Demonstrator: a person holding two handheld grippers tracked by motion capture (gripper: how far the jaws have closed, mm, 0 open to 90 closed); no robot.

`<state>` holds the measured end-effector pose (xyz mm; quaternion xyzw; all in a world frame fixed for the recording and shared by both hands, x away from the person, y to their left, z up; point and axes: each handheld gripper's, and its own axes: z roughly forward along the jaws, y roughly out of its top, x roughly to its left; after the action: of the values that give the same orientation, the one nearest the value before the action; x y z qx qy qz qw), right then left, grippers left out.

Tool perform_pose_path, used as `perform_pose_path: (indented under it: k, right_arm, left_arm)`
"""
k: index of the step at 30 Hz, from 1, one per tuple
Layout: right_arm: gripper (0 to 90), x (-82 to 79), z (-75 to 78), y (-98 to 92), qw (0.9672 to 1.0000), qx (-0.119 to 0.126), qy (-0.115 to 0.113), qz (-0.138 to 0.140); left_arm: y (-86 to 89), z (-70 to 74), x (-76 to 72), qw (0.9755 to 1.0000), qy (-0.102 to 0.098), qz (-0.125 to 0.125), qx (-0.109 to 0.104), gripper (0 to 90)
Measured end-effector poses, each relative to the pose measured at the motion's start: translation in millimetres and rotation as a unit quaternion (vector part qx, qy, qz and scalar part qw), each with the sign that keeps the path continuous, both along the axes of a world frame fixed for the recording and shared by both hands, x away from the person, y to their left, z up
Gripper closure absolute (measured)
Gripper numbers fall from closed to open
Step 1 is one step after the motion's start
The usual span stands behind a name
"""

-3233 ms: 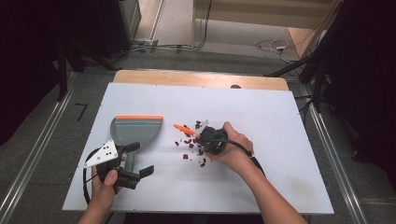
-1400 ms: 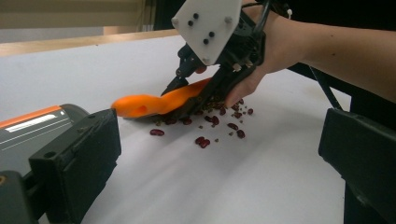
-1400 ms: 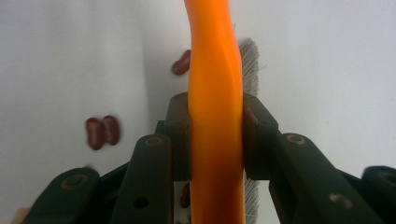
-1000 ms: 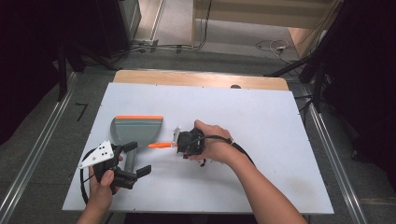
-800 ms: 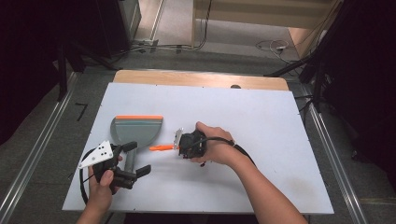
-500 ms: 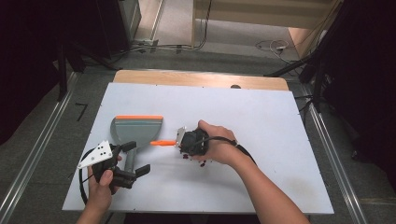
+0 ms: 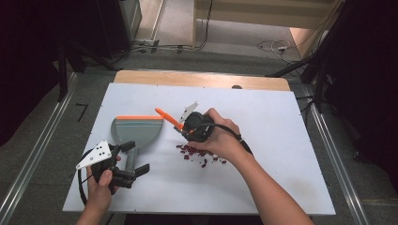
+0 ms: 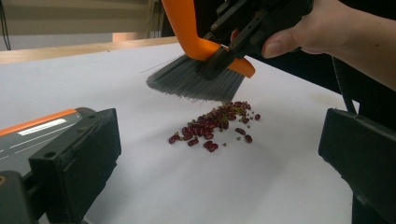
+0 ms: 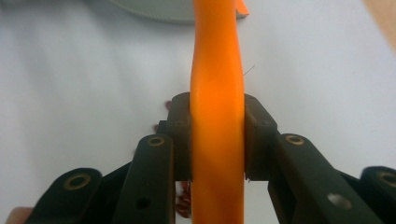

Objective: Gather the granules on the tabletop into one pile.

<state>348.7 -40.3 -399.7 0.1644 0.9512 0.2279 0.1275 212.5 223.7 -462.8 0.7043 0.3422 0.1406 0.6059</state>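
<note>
My right gripper (image 7: 184,128) is shut on the orange handle of a small brush (image 7: 165,116), which it holds off the table with the handle slanting up and left. The left gripper view shows the grey bristles of the brush (image 8: 198,84) hanging just above a small pile of red beans (image 8: 212,125). The beans (image 7: 201,154) lie on the white board under my right hand. A grey dustpan (image 7: 137,133) with an orange lip lies flat to their left. My left gripper (image 7: 133,159) rests open near the dustpan's handle, and its left jaw stands beside the dustpan (image 8: 32,133).
The white board (image 7: 281,122) covers the table, with a wooden strip (image 7: 202,77) along its far edge. Metal rails run down both sides on the floor. Cables trail from both grippers toward me.
My right hand has risen and shifted right with the brush, lifting the bristles off the board and uncovering the beans. The left hand has not moved.
</note>
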Motion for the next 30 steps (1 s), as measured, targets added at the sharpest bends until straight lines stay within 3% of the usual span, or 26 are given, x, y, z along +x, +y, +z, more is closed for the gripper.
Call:
perform_pose_path:
  k: [1, 2, 5, 6, 8, 9, 10, 11, 12, 16, 18, 20, 22, 23, 28, 30]
  right_arm:
    - [68.0, -0.3, 0.2, 2.0, 0.9997, -0.001, 0.024, -0.01]
    - [68.0, -0.3, 0.2, 2.0, 0.9997, -0.001, 0.024, -0.01]
    - [68.0, -4.2, -6.7, 13.5, 0.9972, 0.0, 0.074, -0.013]
    - [68.0, -5.6, -8.5, 16.2, 0.997, 0.001, 0.075, -0.014]
    - [68.0, -5.7, -11.5, 21.5, 0.9944, 0.012, 0.103, -0.021]
    - [68.0, -4.9, -12.6, 23.6, 0.9919, 0.025, 0.121, -0.03]
    - [68.1, -0.1, -14.7, 26.3, 0.9843, 0.049, 0.163, -0.045]
    - [68.1, -0.1, -14.7, 26.3, 0.9843, 0.049, 0.163, -0.045]
    - [68.0, 1.9, -15.7, 26.9, 0.9808, 0.054, 0.18, -0.051]
    - [68.1, 14.6, -28.0, 29.2, 0.9613, 0.071, 0.254, -0.08]
    - [68.1, 21.9, -36.7, 29.0, 0.9554, 0.072, 0.267, -0.103]
    - [68.2, 28.1, -41.7, 26.3, 0.9525, 0.076, 0.271, -0.115]
    - [68.7, 32.5, -45.0, 23.4, 0.9579, 0.063, 0.248, -0.13]
    - [68.8, 36.9, -47.9, 19.3, 0.9559, 0.063, 0.25, -0.141]
    - [68.6, 42.9, -53.6, 12.2, 0.9525, 0.059, 0.252, -0.16]
    - [68.4, 45.9, -56.3, 8.1, 0.9483, 0.062, 0.259, -0.172]
  left_arm:
    - [0.0, 0.0, 0.0, 1.0, 0.0, 0.0, 0.0, 0.2]
    - [-0.2, 0.1, -0.1, 1.0, 0.0, 0.0, 0.001, 0.2]
    - [-0.1, 0.4, -0.2, 1.0, -0.001, 0.0, 0.003, 0.2]
    - [0.1, 0.4, -0.2, 1.0, -0.002, 0.0, 0.003, 0.2]
    - [0.3, 0.1, -0.2, 1.0, -0.001, 0.001, 0.0, 0.2]
    - [0.5, 0.1, -0.3, 1.0, -0.001, 0.001, 0.0, 0.2]
    - [0.8, 0.1, -0.2, 1.0, -0.001, 0.001, 0.001, 0.2]
    - [0.9, 0.0, -0.2, 1.0, -0.001, 0.0, 0.0, 0.2]
    - [1.0, -0.1, -0.1, 1.0, -0.001, 0.0, 0.0, 0.2]
    - [1.5, -0.4, 0.3, 1.0, -0.002, 0.0, 0.0, 0.2]
    - [1.2, -0.3, 0.0, 1.0, -0.001, -0.001, -0.001, 0.2]
    - [0.9, -0.5, 0.0, 1.0, -0.001, -0.001, -0.001, 0.2]
    - [0.8, -0.8, 0.3, 1.0, 0.0, -0.002, 0.001, 0.2]
    - [0.6, -0.8, 0.3, 1.0, 0.0, -0.003, 0.001, 0.2]
    - [-0.6, -1.2, 0.1, 1.0, 0.001, -0.003, 0.002, 0.2]
    - [-0.3, -1.0, -0.3, 1.0, 0.0, -0.003, 0.003, 0.2]
